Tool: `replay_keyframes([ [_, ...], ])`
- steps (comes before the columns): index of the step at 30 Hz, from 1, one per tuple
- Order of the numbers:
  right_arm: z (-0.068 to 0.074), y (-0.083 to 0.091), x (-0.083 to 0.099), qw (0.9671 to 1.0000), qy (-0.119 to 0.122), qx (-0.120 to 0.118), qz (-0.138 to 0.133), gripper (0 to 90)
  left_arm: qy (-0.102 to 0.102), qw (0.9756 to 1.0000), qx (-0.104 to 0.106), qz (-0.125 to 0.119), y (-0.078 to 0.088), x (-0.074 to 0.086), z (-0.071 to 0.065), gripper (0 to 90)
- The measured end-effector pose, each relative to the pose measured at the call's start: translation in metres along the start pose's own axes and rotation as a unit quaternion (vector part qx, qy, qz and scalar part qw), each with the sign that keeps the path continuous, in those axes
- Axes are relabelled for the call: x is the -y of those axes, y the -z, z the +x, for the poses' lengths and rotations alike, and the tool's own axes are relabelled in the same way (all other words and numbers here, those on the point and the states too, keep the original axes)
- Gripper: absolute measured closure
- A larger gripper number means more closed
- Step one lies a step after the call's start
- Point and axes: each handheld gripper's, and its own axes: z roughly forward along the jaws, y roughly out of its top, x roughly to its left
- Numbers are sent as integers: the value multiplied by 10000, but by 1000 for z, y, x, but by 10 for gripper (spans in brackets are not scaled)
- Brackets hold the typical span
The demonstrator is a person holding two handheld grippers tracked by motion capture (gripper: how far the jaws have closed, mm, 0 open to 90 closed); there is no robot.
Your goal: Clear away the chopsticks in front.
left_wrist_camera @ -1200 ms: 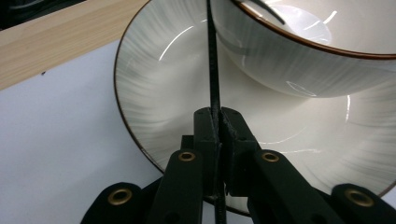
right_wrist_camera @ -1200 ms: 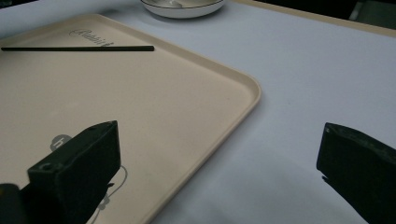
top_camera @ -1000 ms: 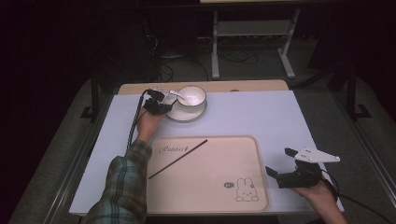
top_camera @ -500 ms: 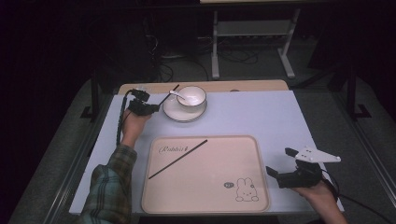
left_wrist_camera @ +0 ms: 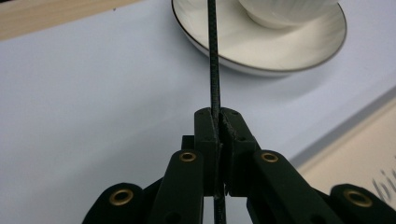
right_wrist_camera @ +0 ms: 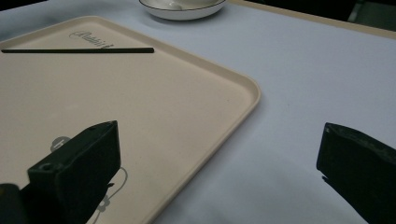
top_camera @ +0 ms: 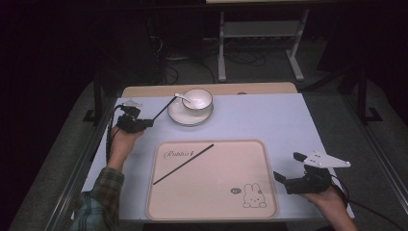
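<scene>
My left gripper (top_camera: 149,121) is shut on a thin black chopstick (top_camera: 163,109) near the table's left edge, just left of the saucer. The stick slants up and right toward the bowl. In the left gripper view the jaws pinch the chopstick (left_wrist_camera: 212,56) at its lower part, and it runs up past the saucer (left_wrist_camera: 299,51). A second black chopstick (top_camera: 183,164) lies slantwise on the beige tray (top_camera: 211,207). My right gripper (top_camera: 287,166) stands open beside the tray's right edge, with nothing between its jaws (right_wrist_camera: 219,135).
A white bowl (top_camera: 197,98) with a white spoon (top_camera: 182,96) sits on a saucer (top_camera: 190,118) at the back middle. The tray (right_wrist_camera: 163,107) carries a rabbit print near its front right corner. Pale blue tabletop (top_camera: 288,120) lies free on the right.
My left gripper has moved left and toward the person, away from the saucer, carrying the chopstick with it. The right gripper has stayed put.
</scene>
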Motion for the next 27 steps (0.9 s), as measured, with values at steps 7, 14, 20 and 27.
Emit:
replay_keyframes([
  [7,0,0,0,10000,14,1,-9,0,18,9999,166,-37,23,30,-5,852],
  [14,2,0,0,10000,75,-9,-13,0,11,9991,424,-76,46,51,-19,852],
  [20,3,0,0,9999,109,-44,-32,0,-123,9982,594,-16,56,63,-37,852],
  [27,3,-2,-1,9999,86,-54,-36,0,-313,9956,878,29,57,65,-62,853],
])
